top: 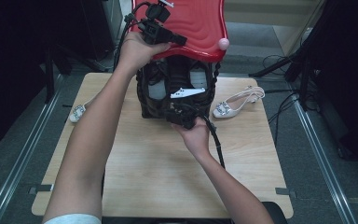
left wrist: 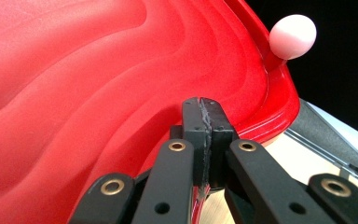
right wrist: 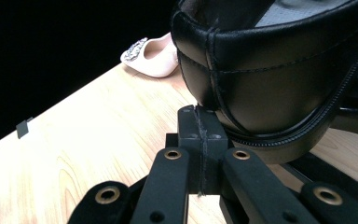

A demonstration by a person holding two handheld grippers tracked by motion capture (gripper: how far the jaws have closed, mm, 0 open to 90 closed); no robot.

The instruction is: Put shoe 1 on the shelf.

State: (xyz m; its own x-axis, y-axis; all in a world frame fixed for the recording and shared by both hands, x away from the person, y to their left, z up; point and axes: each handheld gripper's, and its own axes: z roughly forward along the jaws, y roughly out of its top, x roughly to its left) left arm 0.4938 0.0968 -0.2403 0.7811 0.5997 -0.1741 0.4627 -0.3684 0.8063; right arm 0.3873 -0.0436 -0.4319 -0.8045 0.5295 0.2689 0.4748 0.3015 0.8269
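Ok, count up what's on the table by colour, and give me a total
White shoes: 2
Black bag: 1
Red lid: 1
Total: 4

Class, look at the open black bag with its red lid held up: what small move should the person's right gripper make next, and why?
Probably draw back from the black bag toward the shoe beside it. The left gripper is shut on the red lid, holding it raised, so the bag stands open. The right gripper is shut and empty at the bag's front rim, and both shoes lie on the table.
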